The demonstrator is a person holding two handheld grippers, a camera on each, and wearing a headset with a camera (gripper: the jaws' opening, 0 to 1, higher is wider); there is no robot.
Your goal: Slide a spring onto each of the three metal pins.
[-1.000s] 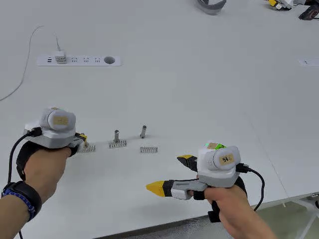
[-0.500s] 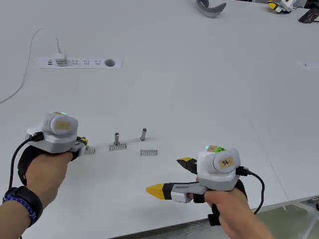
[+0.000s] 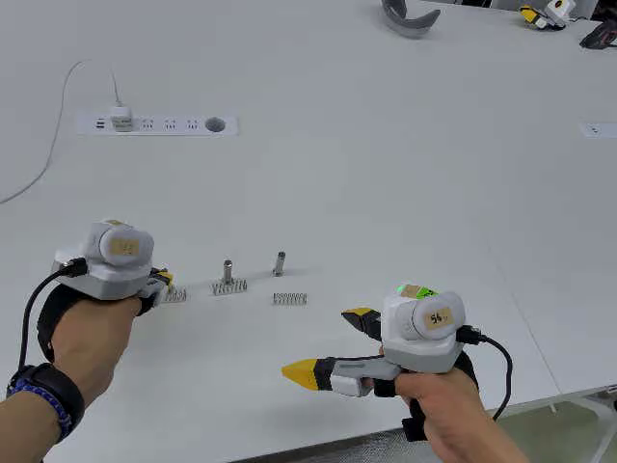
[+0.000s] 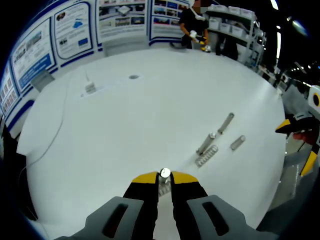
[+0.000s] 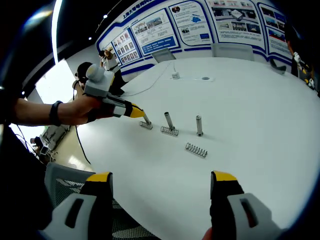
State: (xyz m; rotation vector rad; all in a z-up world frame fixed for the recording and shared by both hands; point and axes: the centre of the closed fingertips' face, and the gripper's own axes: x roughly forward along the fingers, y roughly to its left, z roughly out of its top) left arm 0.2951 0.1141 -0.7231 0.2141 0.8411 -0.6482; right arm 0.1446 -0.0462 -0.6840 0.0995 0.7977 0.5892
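Three short metal pins stand in a row on the white table. The left pin (image 4: pixel 164 174) sits between the yellow tips of my left gripper (image 4: pixel 164 179), which is shut on it, with a spring (image 3: pixel 174 295) at its base. In the head view the left gripper (image 3: pixel 162 281) hides this pin. A spring (image 3: pixel 229 286) lies against the foot of the upright middle pin (image 3: pixel 228 270). The right pin (image 3: pixel 280 261) is bare, and another spring (image 3: pixel 289 299) lies loose in front of it. My right gripper (image 3: pixel 333 342) hovers open near the table's front edge, holding nothing.
A white power strip (image 3: pixel 154 124) with a plugged-in charger and cable lies at the back left. A grey curved object (image 3: pixel 410 16) and small tools (image 3: pixel 545 13) sit at the far edge. The table's front edge (image 3: pixel 289 446) is close below the right gripper.
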